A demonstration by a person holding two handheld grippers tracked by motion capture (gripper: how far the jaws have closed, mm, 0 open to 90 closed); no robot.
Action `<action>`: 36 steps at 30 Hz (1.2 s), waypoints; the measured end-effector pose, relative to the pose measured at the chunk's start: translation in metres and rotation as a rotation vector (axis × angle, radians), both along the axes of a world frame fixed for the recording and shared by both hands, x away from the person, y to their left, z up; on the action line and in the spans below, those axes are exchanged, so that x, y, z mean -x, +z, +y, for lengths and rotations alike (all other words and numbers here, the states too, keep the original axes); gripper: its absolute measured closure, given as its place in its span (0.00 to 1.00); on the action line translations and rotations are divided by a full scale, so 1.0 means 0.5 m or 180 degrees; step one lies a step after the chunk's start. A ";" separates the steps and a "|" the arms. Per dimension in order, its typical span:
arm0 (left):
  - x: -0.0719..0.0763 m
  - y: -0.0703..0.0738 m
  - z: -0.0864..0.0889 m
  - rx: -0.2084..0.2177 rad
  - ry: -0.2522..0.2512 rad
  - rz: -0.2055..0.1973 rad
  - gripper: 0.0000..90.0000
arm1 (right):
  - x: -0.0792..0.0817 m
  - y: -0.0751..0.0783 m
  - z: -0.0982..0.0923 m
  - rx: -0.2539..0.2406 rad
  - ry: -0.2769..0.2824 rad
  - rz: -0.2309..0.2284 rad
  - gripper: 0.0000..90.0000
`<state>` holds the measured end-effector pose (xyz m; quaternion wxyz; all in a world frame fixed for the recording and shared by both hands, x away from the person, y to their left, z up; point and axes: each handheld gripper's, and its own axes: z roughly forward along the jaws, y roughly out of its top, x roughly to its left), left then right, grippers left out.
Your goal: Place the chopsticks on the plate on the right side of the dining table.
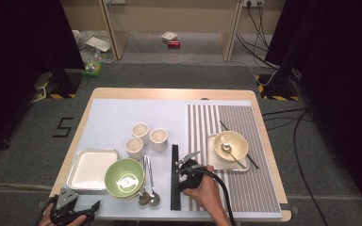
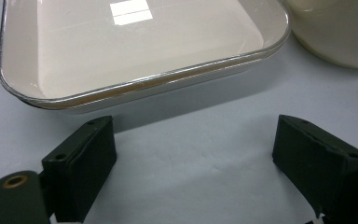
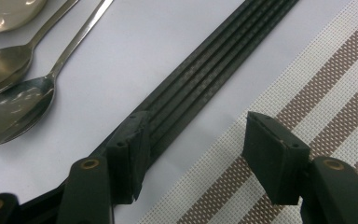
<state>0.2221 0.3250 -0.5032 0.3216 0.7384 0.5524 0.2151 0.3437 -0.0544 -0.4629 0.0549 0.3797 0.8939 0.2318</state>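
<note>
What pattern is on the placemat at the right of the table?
Brown and white stripes on the placemat, clearest in the right gripper view.

This is a recording lab or studio set up as a mock dining spot, not a home. A single wooden table point(image 1: 169, 92) stands on grey carpet, well beyond the right gripper point(image 1: 188, 160). Black curtains point(image 1: 23, 56) hang on both sides, black-and-yellow hazard tape point(image 1: 56, 96) marks stand feet, and cables point(image 1: 283, 117) trail over the floor to wall sockets point(image 1: 250, 3) far ahead of the gripper.
</note>
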 end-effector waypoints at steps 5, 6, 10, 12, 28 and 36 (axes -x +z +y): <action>0.000 0.000 0.000 0.0001 0.0000 -0.0006 0.13 | 0.001 -0.004 0.005 0.0011 0.0037 0.0012 0.47; 0.000 0.000 0.000 -0.0001 0.0000 0.0000 0.13 | 0.001 -0.004 0.005 0.0022 0.0043 0.0004 0.47; 0.001 0.000 0.001 -0.0009 -0.0003 -0.0006 0.13 | 0.000 -0.003 0.002 0.0036 0.0022 0.0007 0.48; 0.000 0.000 0.000 -0.0001 0.0000 0.0000 0.13 | -0.001 -0.003 0.001 0.0018 0.0053 -0.0019 0.48; 0.001 0.000 0.001 -0.0009 -0.0004 -0.0006 0.13 | 0.000 -0.004 -0.002 0.0097 0.0078 0.0000 0.55; 0.000 0.000 0.000 0.0000 -0.0001 -0.0002 0.13 | 0.001 -0.002 -0.006 0.0180 0.0196 -0.0045 0.71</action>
